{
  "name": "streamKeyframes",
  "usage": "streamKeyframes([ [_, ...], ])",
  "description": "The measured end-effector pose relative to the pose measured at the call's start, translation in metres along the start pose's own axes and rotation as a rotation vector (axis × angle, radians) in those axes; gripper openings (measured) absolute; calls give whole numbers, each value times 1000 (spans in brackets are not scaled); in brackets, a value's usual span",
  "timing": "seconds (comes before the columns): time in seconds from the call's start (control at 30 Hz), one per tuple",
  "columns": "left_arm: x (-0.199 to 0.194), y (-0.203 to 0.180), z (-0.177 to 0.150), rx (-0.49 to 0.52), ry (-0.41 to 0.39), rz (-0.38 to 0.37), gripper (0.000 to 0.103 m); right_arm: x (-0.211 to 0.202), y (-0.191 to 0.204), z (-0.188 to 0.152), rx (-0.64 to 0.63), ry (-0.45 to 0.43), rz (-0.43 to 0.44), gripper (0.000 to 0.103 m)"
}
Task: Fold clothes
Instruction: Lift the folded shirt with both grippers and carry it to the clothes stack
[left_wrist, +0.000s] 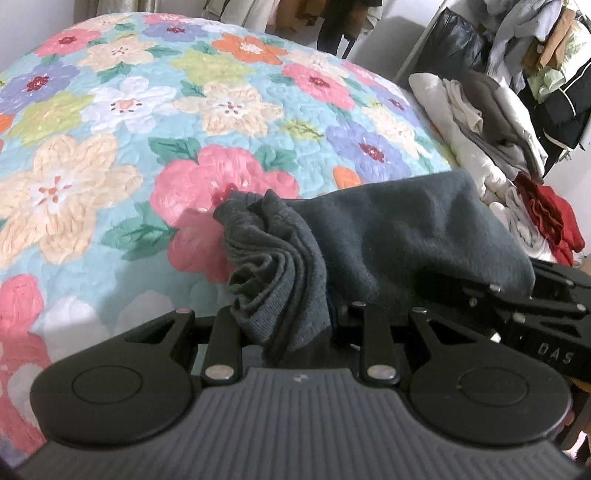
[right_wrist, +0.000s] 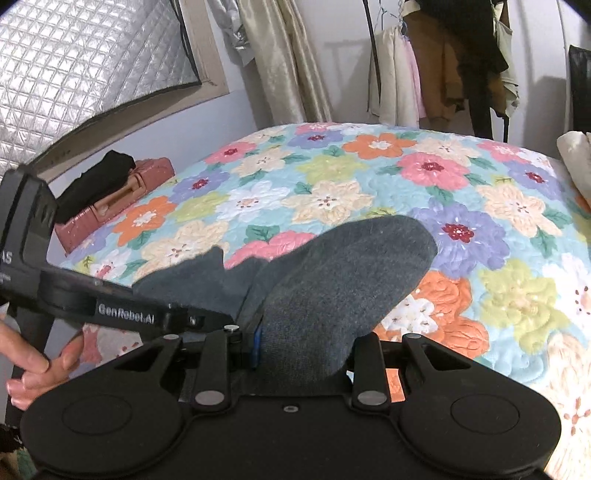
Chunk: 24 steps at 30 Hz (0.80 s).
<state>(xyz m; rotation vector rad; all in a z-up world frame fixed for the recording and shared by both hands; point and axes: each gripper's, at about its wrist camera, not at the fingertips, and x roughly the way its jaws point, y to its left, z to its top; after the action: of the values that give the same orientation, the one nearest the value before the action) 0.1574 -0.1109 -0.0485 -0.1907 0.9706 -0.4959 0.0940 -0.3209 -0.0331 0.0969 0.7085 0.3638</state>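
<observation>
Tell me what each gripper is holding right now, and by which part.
Both hold one dark grey garment above the floral bedspread: the left gripper grips a bunched ribbed edge, the right gripper a smoother folded edge.

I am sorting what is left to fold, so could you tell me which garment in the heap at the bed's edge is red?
The crumpled red garment at the near end of the heap, nearest the grippers; the others there are white, cream or grey-brown.

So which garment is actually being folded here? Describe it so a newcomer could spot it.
Start at the floral quilt on the bed. Above its near edge, both grippers clamp a dark grey knit garment, bunched and lifted. The clothes pile at the right is white, brown and red, and lies loose.
</observation>
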Motion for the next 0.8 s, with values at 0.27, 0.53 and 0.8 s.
streamKeyframes([
  [0.27,-7,-12,-3,3,-10,16,26,-11,-3,-2,-4,-18,18,33],
  [0.53,-11,-36,-5,51,2,47,26,-26,-14,-10,37,-31,35,33],
  [0.8,-26,-58,-1,66,-31,70,26,-47,-30,-12,96,-81,92,33],
])
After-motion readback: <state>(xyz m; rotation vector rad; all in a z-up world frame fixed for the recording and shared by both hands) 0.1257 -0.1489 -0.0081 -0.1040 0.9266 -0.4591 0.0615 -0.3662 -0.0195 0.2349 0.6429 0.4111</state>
